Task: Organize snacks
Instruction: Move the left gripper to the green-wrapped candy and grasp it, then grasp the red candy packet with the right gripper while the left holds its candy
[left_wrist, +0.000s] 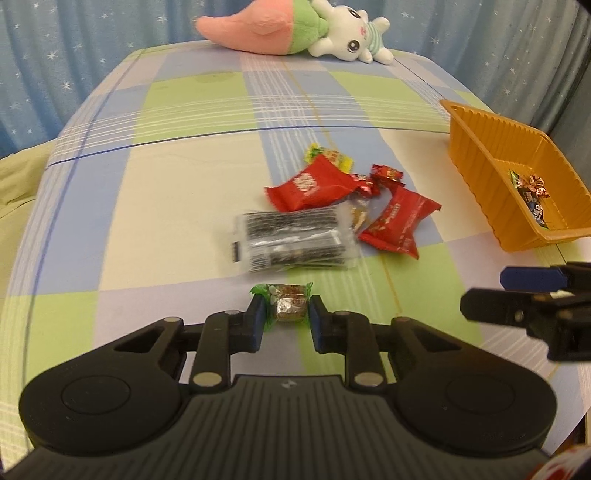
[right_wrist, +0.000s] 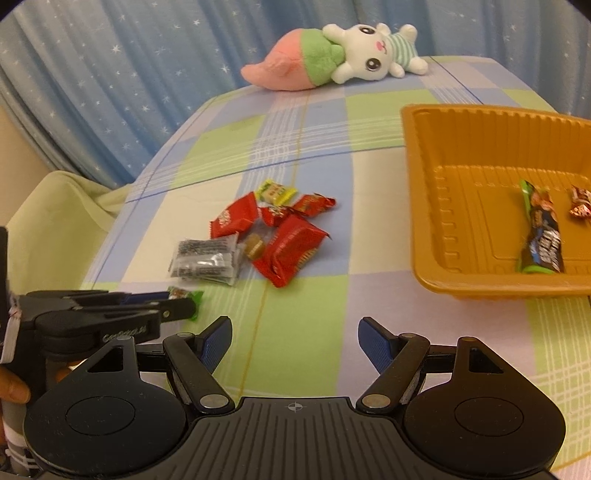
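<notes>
Green-wrapped candy (left_wrist: 290, 303) sits lower centre, pinched by left gripper (left_wrist: 287, 320); right gripper (right_wrist: 293, 341) gapes over bare sheet (right_wrist: 295, 295).

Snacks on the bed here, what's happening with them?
A person is sorting snacks with a claw in each hand. The left claw has shut on a small green-wrapped candy at the near edge of the snack pile. The right claw hangs open and empty. The orange tray already holds a few pieces.
</notes>
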